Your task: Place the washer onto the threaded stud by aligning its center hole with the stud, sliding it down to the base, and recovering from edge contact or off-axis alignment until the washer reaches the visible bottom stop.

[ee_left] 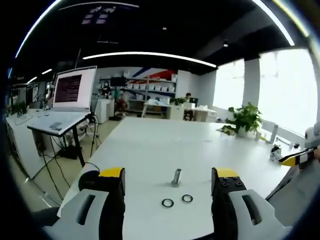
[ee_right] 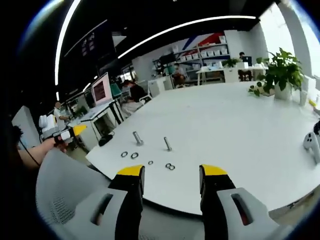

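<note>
Pre-grasp stage. Left gripper (ee_left: pixel 168 186) and right gripper (ee_right: pixel 167 182): jaws apart, empty. Two dark metal ring washers (ee_left: pixel 177 201) lie on white table (ee_left: pixel 150 145), just beside upright grey threaded stud (ee_left: pixel 176 177). Next: pick one washer, centre hole over stud.

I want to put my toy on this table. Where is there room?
Lots of bare table lies between the studs and the plant. It is crowded near the front edge, where the washers lie beside the two studs. The left gripper and the right gripper are both open and empty.
</note>
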Demonstrator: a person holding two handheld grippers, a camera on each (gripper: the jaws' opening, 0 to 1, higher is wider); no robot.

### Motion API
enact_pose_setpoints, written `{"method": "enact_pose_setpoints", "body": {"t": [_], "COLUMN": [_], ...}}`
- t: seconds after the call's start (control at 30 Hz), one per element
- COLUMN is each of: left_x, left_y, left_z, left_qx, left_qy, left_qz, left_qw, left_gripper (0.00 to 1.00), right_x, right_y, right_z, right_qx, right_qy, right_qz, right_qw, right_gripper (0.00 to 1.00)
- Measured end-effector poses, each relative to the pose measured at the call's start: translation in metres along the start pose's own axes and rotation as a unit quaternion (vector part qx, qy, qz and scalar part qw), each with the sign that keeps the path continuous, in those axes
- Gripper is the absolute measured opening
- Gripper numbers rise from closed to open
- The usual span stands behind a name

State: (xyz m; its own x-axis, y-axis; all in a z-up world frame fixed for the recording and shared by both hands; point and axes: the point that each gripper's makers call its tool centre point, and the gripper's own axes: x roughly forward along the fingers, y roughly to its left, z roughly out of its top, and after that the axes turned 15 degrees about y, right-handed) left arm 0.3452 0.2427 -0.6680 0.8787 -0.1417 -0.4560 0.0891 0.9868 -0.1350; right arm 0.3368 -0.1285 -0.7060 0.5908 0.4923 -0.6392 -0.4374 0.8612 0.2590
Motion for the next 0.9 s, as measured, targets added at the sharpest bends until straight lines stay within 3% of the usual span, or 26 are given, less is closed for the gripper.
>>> {"method": "enact_pose_setpoints", "body": {"t": [0.03,0.1,0.17,0.4,0.47,0.53,0.57,0.67,0.8,0.9], "left_x": [-0.001,-0.005,-0.005,-0.005,-0.004,-0.006,-0.006,-0.002,-0.003,-0.001], "left_y": [-0.002,-0.011,-0.009,-0.008,-0.009,-0.002,-0.003,-0.008,-0.005,-0.005], "left_z": [0.001,0.012,0.007,0.007,0.005,0.008,0.008,-0.009,-0.002,-0.006], "left_qx": [0.001,0.015,0.025,0.009,0.009,0.003,-0.003,-0.025,-0.016,-0.024], "left_qy": [-0.003,-0.037,-0.025,-0.027,-0.021,-0.032,-0.034,0.014,-0.003,0.010], "left_qz": [-0.001,-0.018,-0.002,-0.008,-0.011,0.009,0.002,-0.016,-0.011,-0.017], "left_qw": [1.0000,0.9991,0.9994,0.9996,0.9997,0.9994,0.9994,0.9995,0.9998,0.9995], "left_gripper": [0.69,0.68,0.69,0.64,0.61,0.66,0.66,0.56,0.54,0.52], "right_x": [0.000,0.001,0.002,0.002,0.003,0.004,0.004,0.004,0.004,0.004], "right_y": [0.000,-0.001,-0.003,-0.002,0.002,0.010,0.011,0.010,0.015,0.017], "right_z": [0.000,-0.001,-0.003,-0.003,-0.005,-0.008,-0.009,-0.010,-0.009,-0.009], "right_qx": [0.000,-0.001,-0.002,0.003,-0.002,-0.005,-0.004,-0.005,-0.007,-0.009], "right_qy": [0.000,0.001,0.002,0.000,0.007,0.017,0.019,0.020,0.021,0.022], "right_qz": [0.001,0.005,0.008,0.008,0.016,0.037,0.044,0.040,0.048,0.053], "right_qw": [1.0000,1.0000,1.0000,1.0000,0.9998,0.9992,0.9988,0.9990,0.9986,0.9983], "right_gripper": [0.46,0.46,0.46,0.46,0.45,0.42,0.41,0.41,0.40,0.39]}}
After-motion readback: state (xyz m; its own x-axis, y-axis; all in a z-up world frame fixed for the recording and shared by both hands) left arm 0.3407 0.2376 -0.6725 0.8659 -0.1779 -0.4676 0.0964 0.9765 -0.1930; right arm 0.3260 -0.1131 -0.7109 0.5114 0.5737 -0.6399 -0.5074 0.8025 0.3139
